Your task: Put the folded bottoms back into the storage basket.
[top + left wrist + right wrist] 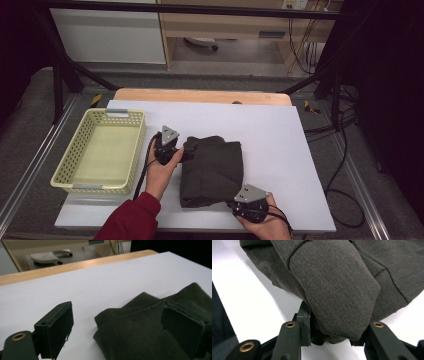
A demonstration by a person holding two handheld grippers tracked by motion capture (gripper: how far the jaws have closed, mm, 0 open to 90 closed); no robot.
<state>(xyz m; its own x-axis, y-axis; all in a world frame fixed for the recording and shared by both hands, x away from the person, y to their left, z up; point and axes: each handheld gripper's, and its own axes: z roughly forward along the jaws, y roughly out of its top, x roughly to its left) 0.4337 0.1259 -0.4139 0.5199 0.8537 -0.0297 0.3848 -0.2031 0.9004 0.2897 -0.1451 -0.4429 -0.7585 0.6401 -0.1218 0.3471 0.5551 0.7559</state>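
A folded dark grey-green garment (212, 170) lies on the white table top (280, 135). My left gripper (184, 155) is at the garment's left edge, open. In the left gripper view (122, 327) one jaw rests over bare table and the other sits against the cloth (140, 337), so the garment's edge lies between them. My right gripper (239, 201) is at the garment's near right corner. In the right gripper view (332, 338) its jaws are shut on a thick rolled fold of the garment (337, 285).
A pale yellow plastic basket (88, 186) stands on the left side of the table, close to my left hand. A red sleeve (130, 217) comes in at the bottom. Bare white surface stretches right of and beyond the garment, up to a wooden edge (200, 95).
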